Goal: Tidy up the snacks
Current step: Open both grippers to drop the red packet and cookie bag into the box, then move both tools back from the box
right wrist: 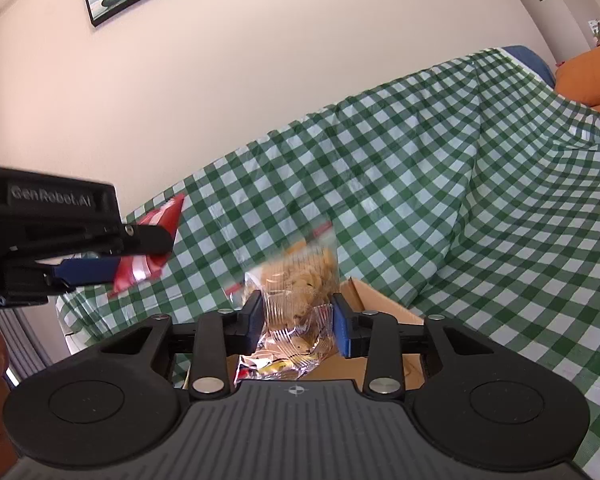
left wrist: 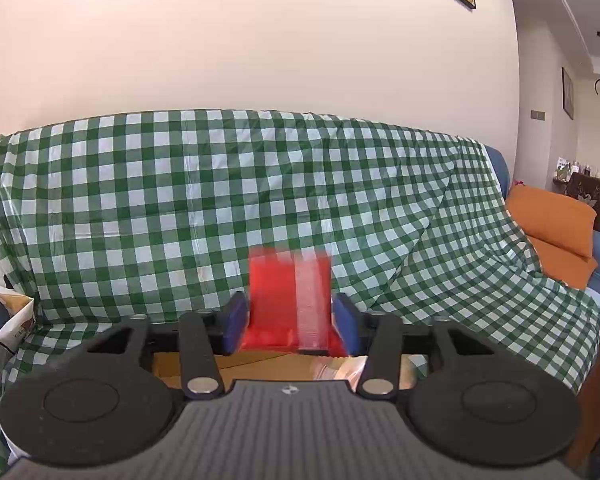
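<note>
My left gripper (left wrist: 290, 322) is shut on a red snack packet (left wrist: 288, 300) with a pale stripe, held upright in the air in front of the checked cloth. It also shows in the right wrist view (right wrist: 140, 264), where the red packet (right wrist: 160, 224) sticks out past the fingers at the left. My right gripper (right wrist: 298, 324) is shut on a clear bag of golden-brown snacks (right wrist: 300, 280), held above an open cardboard box (right wrist: 380, 308). More shiny packets (right wrist: 276, 364) lie under the bag in the box.
A green-and-white checked cloth (left wrist: 220, 184) covers a sofa behind both grippers. Orange cushions (left wrist: 556, 224) lie at the right end. The cardboard box (left wrist: 260, 366) sits below the left gripper. A paper bag (left wrist: 12, 320) stands at the left edge.
</note>
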`<state>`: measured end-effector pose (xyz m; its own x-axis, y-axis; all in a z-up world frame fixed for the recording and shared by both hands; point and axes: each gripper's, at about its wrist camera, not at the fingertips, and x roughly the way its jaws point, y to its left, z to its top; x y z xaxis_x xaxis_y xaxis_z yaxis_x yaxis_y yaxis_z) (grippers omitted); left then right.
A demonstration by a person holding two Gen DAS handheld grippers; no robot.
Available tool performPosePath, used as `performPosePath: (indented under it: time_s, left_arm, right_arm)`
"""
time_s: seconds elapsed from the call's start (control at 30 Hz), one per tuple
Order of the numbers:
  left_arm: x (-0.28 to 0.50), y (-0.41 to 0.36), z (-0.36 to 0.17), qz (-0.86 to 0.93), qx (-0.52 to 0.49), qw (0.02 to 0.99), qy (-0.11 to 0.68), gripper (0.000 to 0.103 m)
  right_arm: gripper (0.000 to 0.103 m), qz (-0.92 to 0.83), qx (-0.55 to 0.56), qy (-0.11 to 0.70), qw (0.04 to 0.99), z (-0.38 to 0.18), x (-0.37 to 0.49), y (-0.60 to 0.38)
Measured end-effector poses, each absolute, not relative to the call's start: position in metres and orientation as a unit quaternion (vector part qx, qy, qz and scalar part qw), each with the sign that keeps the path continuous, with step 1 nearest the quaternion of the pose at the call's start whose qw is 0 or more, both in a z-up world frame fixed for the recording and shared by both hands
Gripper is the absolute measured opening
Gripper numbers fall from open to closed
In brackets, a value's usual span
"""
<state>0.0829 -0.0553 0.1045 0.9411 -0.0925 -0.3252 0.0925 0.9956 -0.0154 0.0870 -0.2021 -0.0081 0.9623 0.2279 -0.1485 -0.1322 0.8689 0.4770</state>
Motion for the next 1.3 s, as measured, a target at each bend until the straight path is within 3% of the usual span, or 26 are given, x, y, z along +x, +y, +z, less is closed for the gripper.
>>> performPosePath:
  time_s: [0.03,0.07,0.13,0.27,0.4,0.5,0.77,1.07,1.3]
  left_arm:
    - [0.078,-0.052,0.106,-0.042,-0.004,0.986,0.159,0.07]
    - [0.073,-0.048,0.108,-0.04,-0.008,0.987,0.155,0.071]
    - [0.064,-0.039,0.11,-0.036,-0.014,0.988,0.152,0.073]
    - [0.041,-0.014,0.108,-0.009,-0.022,0.988,0.153,0.086]
    - [0.02,0.018,0.092,0.039,-0.049,0.981,0.186,0.1]
    - [0.009,0.033,0.077,0.078,-0.065,0.969,0.226,0.102]
    - [-0.019,0.042,0.046,0.094,-0.088,0.945,0.301,0.102]
    - [-0.029,0.029,0.016,0.086,-0.094,0.929,0.347,0.102]
    - [-0.04,-0.002,0.003,0.054,-0.091,0.929,0.356,0.102]
  right_arm:
    - [0.077,0.087,0.232,0.098,0.964,-0.007,0.085,-0.201]
    - [0.088,0.082,0.226,0.091,0.966,-0.005,0.081,-0.201]
    - [0.092,0.089,0.219,0.087,0.968,-0.001,0.076,-0.202]
    - [0.102,0.104,0.194,0.104,0.97,0.001,0.073,-0.194]
    - [0.102,0.114,0.164,0.118,0.973,0.004,0.068,-0.184]
    - [0.102,0.111,0.151,0.158,0.969,0.003,0.069,-0.179]
    - [0.102,0.069,0.101,0.265,0.957,0.003,0.062,-0.167]
    - [0.102,0.039,0.044,0.26,0.964,0.023,0.013,-0.192]
    - [0.102,0.028,0.027,0.287,0.957,0.007,0.002,-0.214]
